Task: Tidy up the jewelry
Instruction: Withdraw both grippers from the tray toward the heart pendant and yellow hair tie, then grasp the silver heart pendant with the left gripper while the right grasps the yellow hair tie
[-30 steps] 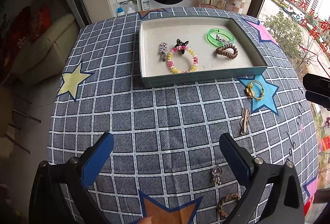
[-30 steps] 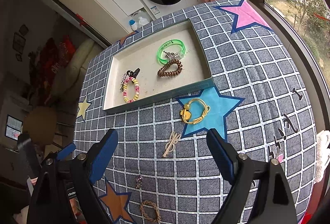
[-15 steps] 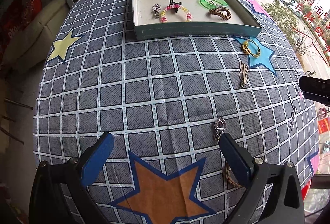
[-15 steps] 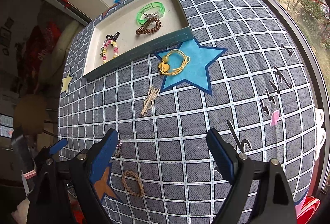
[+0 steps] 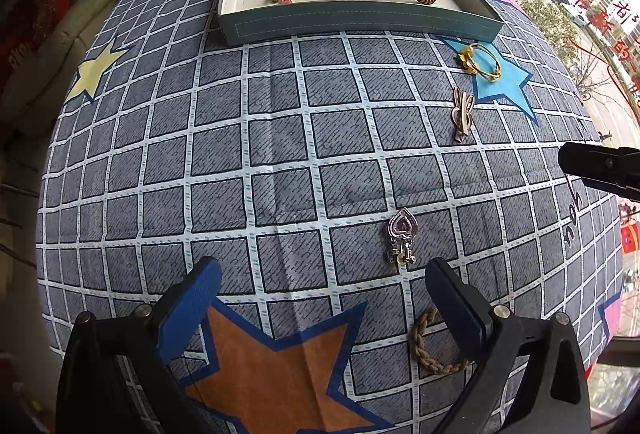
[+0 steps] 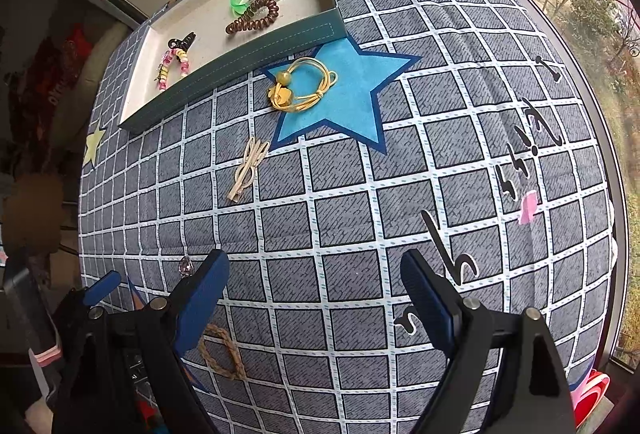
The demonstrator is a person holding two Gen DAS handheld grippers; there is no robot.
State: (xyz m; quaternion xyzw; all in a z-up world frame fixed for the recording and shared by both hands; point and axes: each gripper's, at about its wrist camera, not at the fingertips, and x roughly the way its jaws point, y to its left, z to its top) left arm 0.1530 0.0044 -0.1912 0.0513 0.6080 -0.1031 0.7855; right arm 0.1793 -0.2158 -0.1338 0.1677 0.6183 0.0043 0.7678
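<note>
Bare checked tablecloth (image 6: 340,218) between wide-apart right gripper (image 6: 316,294) jaws (tray (image 6: 256,46) far).

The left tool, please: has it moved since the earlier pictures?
Yes. The left tool has come down and back from the tray, now over the orange star.

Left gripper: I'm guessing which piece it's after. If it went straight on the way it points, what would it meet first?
Probably bare tablecloth, at the orange star. The open left gripper has nothing between its fingers; the braided ring sits by its right finger, the heart charm just ahead.
</note>
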